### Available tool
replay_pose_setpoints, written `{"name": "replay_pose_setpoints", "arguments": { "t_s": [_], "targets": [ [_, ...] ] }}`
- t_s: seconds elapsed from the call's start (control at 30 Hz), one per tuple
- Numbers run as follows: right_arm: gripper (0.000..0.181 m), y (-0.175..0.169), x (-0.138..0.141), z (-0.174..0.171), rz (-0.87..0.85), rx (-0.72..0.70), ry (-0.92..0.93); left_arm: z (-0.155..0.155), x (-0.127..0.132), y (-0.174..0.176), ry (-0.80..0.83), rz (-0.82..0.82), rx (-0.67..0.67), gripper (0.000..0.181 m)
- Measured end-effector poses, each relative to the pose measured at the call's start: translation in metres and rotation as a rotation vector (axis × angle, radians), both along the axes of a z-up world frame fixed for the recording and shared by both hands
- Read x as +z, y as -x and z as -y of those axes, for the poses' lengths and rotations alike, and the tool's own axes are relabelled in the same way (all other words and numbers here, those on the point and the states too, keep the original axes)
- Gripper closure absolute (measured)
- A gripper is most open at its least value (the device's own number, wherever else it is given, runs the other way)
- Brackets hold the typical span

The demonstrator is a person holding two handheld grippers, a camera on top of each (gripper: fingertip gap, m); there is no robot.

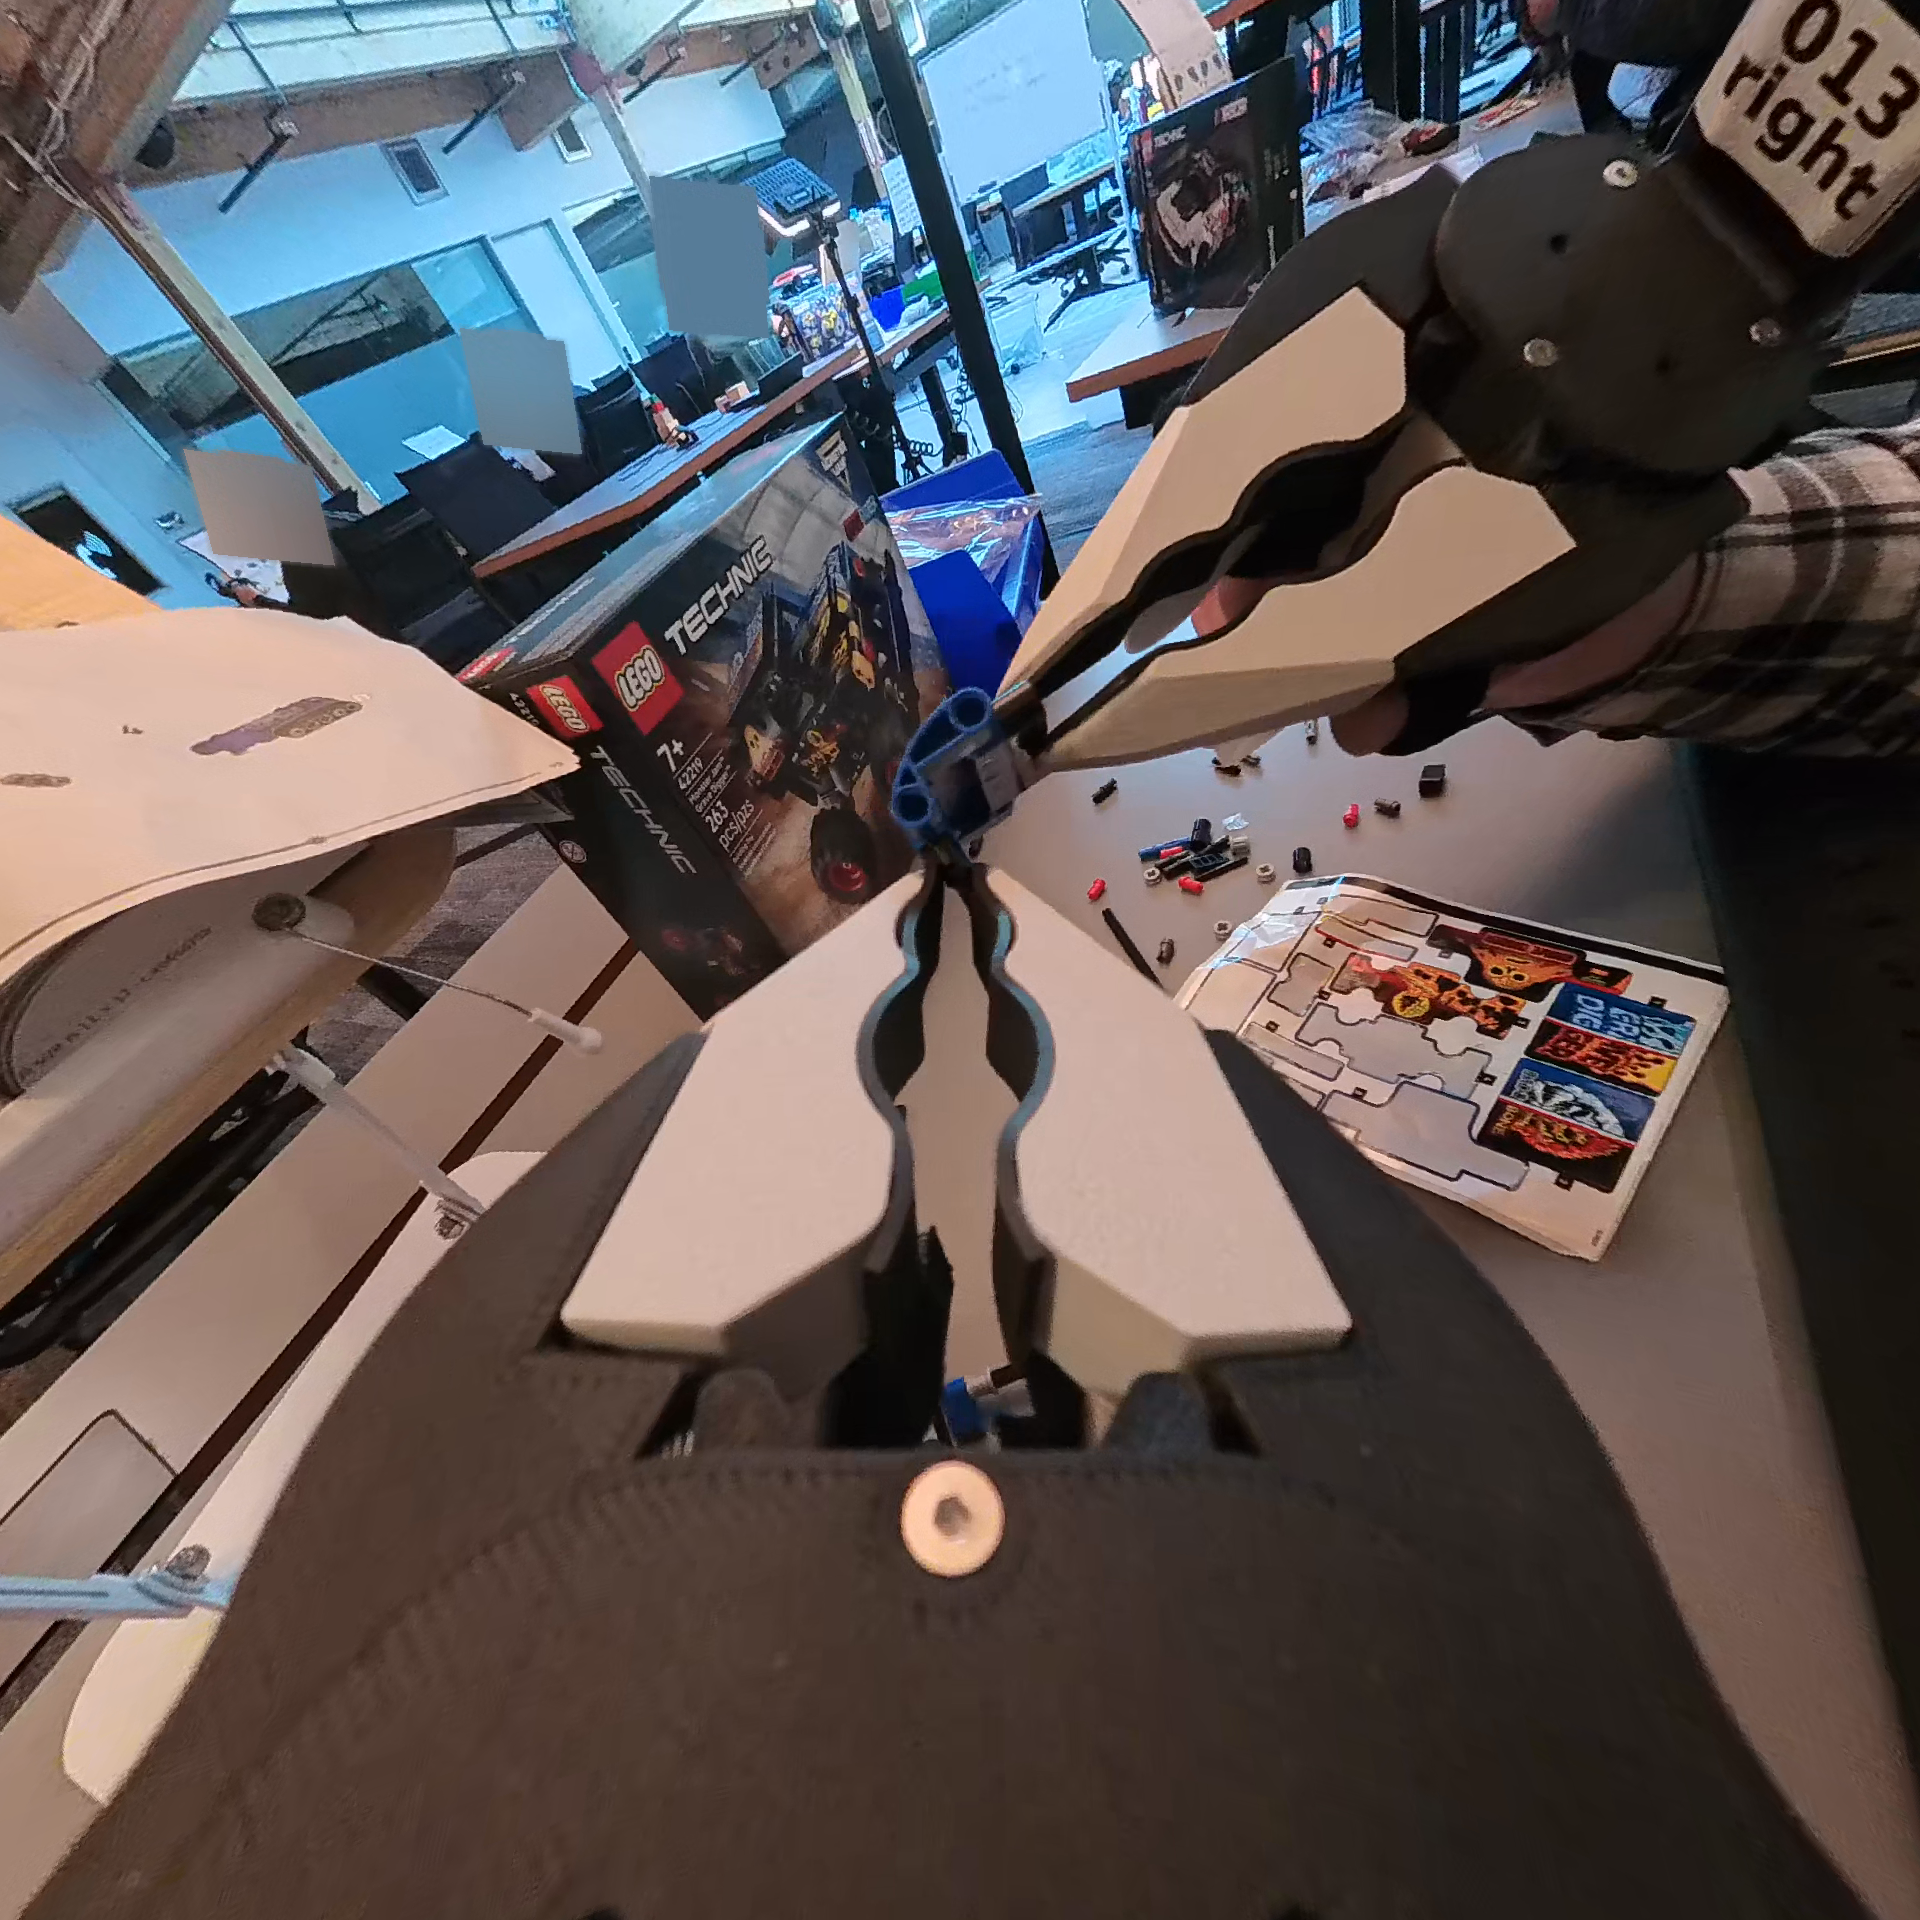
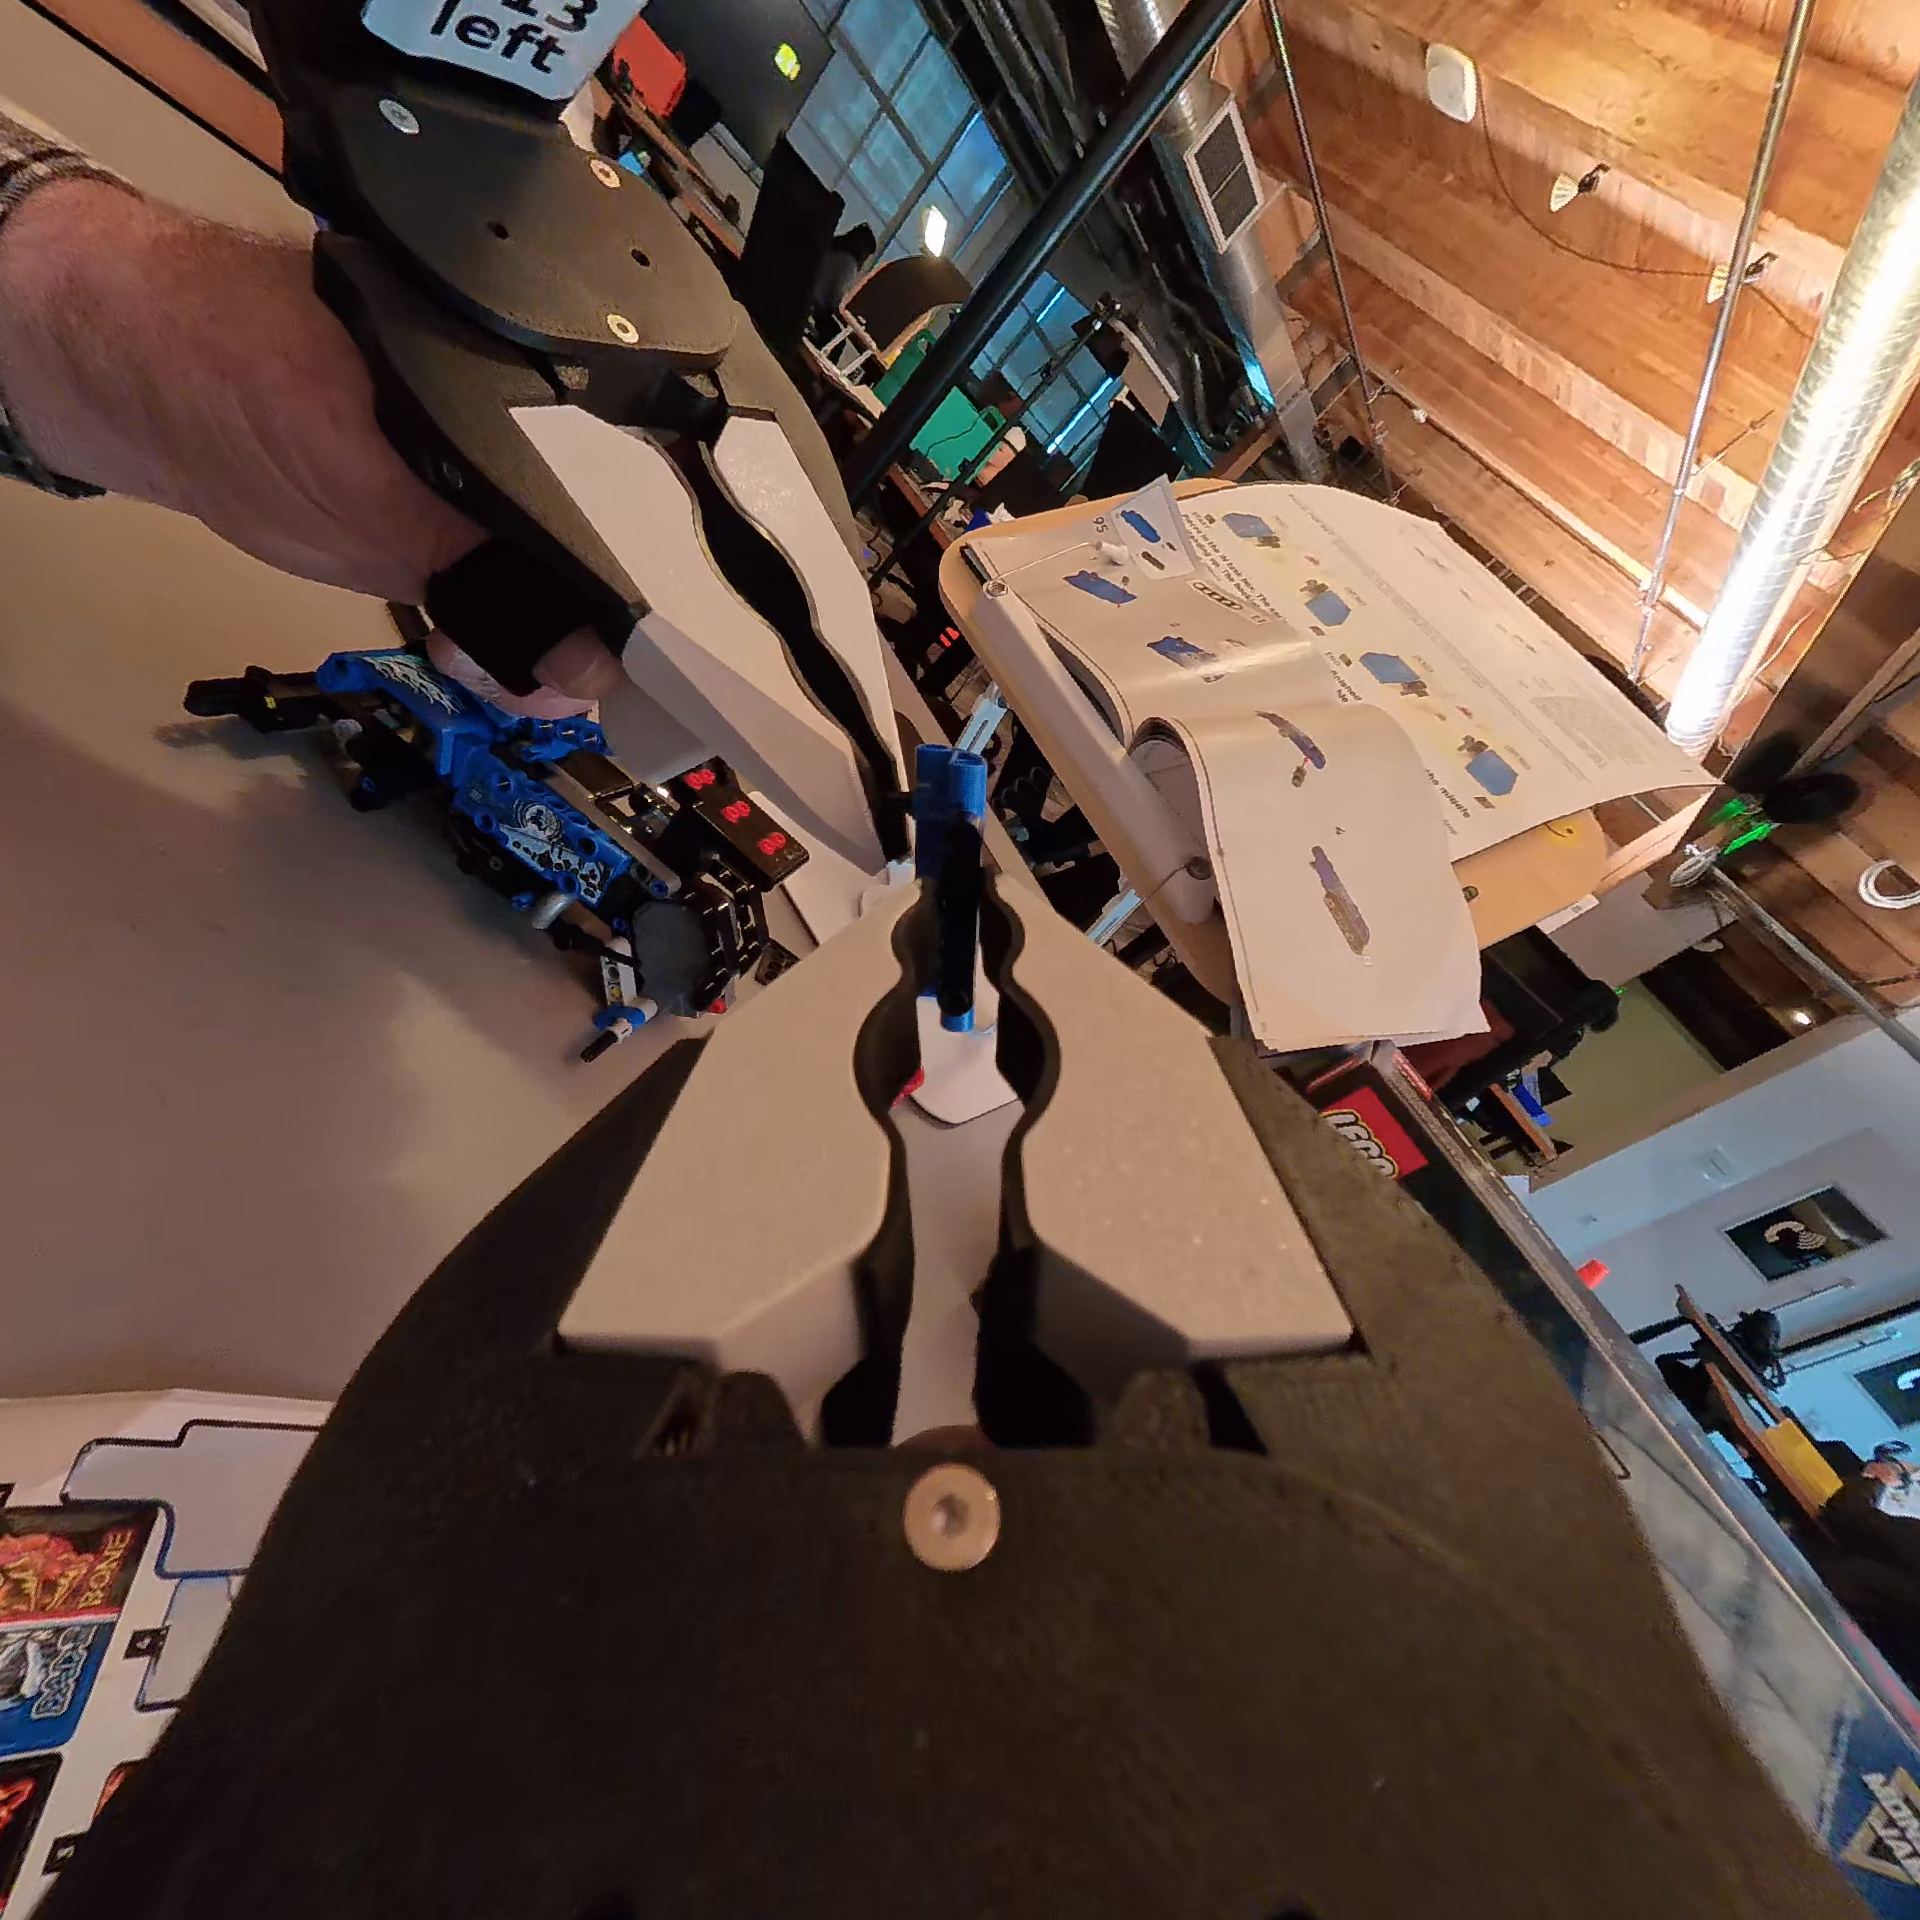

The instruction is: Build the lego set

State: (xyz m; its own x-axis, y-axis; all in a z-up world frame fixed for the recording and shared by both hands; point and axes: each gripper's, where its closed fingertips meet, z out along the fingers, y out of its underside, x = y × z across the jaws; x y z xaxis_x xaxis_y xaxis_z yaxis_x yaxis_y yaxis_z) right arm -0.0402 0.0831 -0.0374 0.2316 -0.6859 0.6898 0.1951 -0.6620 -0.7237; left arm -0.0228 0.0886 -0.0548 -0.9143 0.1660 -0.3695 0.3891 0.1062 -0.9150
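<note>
- Right now the left gripper has its two tips pinched tight on something very small and dark. I think it is a little peg, but it is too tiny to be sure.
- Just past those tips, at twelve o'clock in the left wrist view, sits the blue piece. The tips nearly touch it.
- That blue piece is clamped in the right gripper, which comes in from two o'clock. Both claws are up in the air above the grey table.
- Seen from the right wrist view, the blue piece stands on a black stick that runs straight out from twelve to six o'clock, along the claw.
- The left gripper meets it from eleven o'clock, so I guess the peg must go in sideways.
- Farther out, the half-built blue truck rests on the table at nine o'clock.
- Loose small parts lie at two o'clock, next to the sticker sheet.
- The lego box stands at eleven o'clock, and the open booklet hangs at one o'clock.
</note>
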Motion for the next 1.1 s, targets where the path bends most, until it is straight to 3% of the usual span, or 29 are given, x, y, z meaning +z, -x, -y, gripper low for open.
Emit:
{"name": "replay_pose_setpoints", "arguments": {
  "t_s": [0.27, 0.5, 0.63, 0.93, 1.1],
  "targets": [
    [0.176, -0.001, -0.001, 0.001, -0.033, 0.031, -0.069, -0.001, 0.003, 0.000, 0.010, -0.036, -0.012, 0.164],
    [0.175, -0.001, 0.005, 0.006, -0.127, 0.162, -0.391, -0.001, 0.002, 0.001, 0.002, -0.038, -0.014, 0.162],
    [0.176, 0.000, 0.007, 0.002, -0.154, 0.225, -0.482, 0.001, 0.001, 0.003, -0.001, -0.038, -0.019, 0.164],
    [0.176, -0.001, 0.004, -0.002, -0.191, 0.275, -0.552, 0.001, 0.003, 0.003, 0.010, -0.038, -0.004, 0.177],
    [0.176, -0.003, 0.006, 0.003, -0.145, 0.210, -0.483, 0.000, 0.002, 0.003, -0.002, -0.030, -0.010, 0.165]
  ]
}}
